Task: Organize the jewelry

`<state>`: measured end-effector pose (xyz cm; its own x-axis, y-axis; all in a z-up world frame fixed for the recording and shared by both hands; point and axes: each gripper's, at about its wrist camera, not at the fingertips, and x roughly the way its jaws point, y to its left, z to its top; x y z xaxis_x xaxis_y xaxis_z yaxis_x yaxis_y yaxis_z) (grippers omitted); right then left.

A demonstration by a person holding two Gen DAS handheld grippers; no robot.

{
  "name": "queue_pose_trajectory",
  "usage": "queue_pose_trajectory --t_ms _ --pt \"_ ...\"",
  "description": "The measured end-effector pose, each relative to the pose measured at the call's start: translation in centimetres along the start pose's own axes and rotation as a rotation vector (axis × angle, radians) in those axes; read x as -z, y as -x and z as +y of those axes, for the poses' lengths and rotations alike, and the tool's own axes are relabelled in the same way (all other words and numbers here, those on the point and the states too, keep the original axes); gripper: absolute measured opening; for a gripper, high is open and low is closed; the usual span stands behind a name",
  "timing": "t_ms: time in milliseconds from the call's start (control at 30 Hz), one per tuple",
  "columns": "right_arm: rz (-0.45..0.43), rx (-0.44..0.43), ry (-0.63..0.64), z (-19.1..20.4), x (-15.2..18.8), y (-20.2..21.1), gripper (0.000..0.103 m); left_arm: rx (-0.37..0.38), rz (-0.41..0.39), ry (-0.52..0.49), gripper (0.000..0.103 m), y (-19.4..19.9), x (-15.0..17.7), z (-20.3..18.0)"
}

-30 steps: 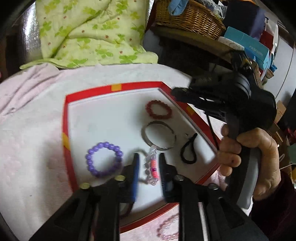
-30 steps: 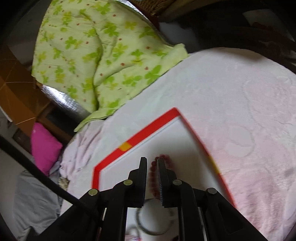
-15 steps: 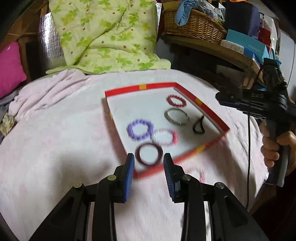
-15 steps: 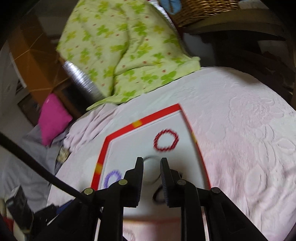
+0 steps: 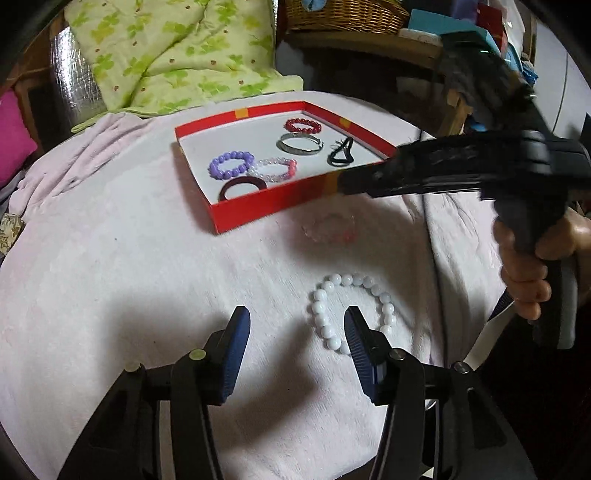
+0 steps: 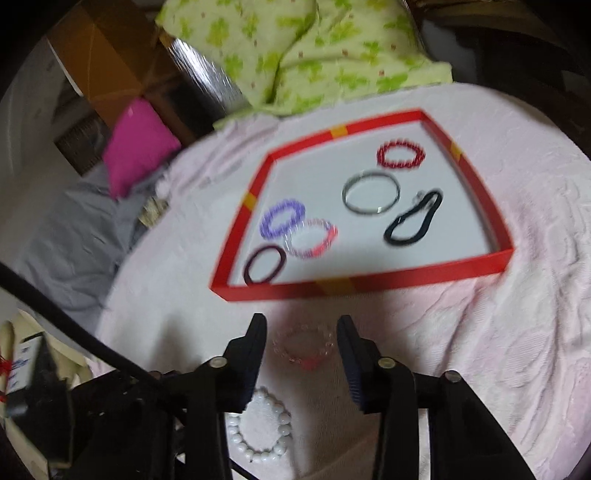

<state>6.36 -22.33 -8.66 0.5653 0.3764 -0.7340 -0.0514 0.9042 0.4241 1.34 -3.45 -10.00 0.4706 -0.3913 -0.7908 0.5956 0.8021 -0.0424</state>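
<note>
A red-rimmed tray (image 5: 258,212) (image 6: 369,286) holds a red bead bracelet (image 5: 303,126), a silver bangle (image 5: 300,143), a black hair tie (image 5: 341,151), a purple bead bracelet (image 5: 231,165), a pink-clear bracelet (image 5: 274,169) and a dark ring (image 5: 242,185). On the pink cloth lie a clear pink bracelet (image 5: 330,229) (image 6: 304,345) and a white bead bracelet (image 5: 352,308) (image 6: 260,428). My left gripper (image 5: 297,334) is open, its right finger over the white bracelet. My right gripper (image 6: 301,341) is open around the clear pink bracelet.
A green patterned quilt (image 5: 173,51) lies behind the tray. A wicker basket (image 5: 343,14) and boxes stand on a shelf at the back right. A magenta cushion (image 6: 138,144) lies at the left. The cloth drops off at its edges.
Both grippers have pulled back from the tray and opened wide. The left one let go of the pink-clear bracelet in the tray. The two bracelets on the cloth have come into view.
</note>
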Motion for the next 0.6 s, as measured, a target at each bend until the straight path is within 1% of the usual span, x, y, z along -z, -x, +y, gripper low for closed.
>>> queue_pose_trajectory --t_ms 100,133,167,200,267,333,367,467,533,600 --pt "0.047 0.077 0.039 0.5 0.3 -1.7 0.041 0.021 0.015 0.018 0.054 -0.5 0.0 0.6" --pt "0.063 0.089 0.048 0.4 0.3 -2.2 0.036 0.038 0.024 0.035 0.054 -0.7 0.0 0.9" --pt "0.088 0.104 0.058 0.5 0.4 -2.9 0.033 0.047 0.029 0.041 0.054 -0.9 0.0 1.0" --pt "0.111 0.142 0.073 0.5 0.7 -3.6 0.026 0.053 0.034 0.041 0.054 -1.0 0.0 1.0" --pt "0.094 0.189 0.126 0.8 0.9 -3.9 0.014 0.063 0.041 0.031 0.054 -1.3 -0.1 0.7" --pt "0.081 0.207 0.158 1.1 0.8 -3.9 0.012 0.072 0.044 0.020 0.054 -1.6 -0.2 0.4" --pt "0.069 0.214 0.160 1.0 0.8 -3.7 0.008 0.074 0.047 0.016 0.054 -1.8 -0.2 0.3" --pt "0.046 0.215 0.146 0.1 0.8 -2.9 0.008 0.075 0.065 0.011 0.054 -2.6 -0.1 0.0" --pt "0.036 0.203 0.119 -0.6 0.6 -2.1 0.008 0.078 0.079 -0.001 0.048 -3.1 -0.1 -0.4" --pt "0.031 0.197 0.086 -2.0 0.5 -1.4 0.008 0.066 0.076 -0.024 0.035 -3.5 -0.1 -0.8"
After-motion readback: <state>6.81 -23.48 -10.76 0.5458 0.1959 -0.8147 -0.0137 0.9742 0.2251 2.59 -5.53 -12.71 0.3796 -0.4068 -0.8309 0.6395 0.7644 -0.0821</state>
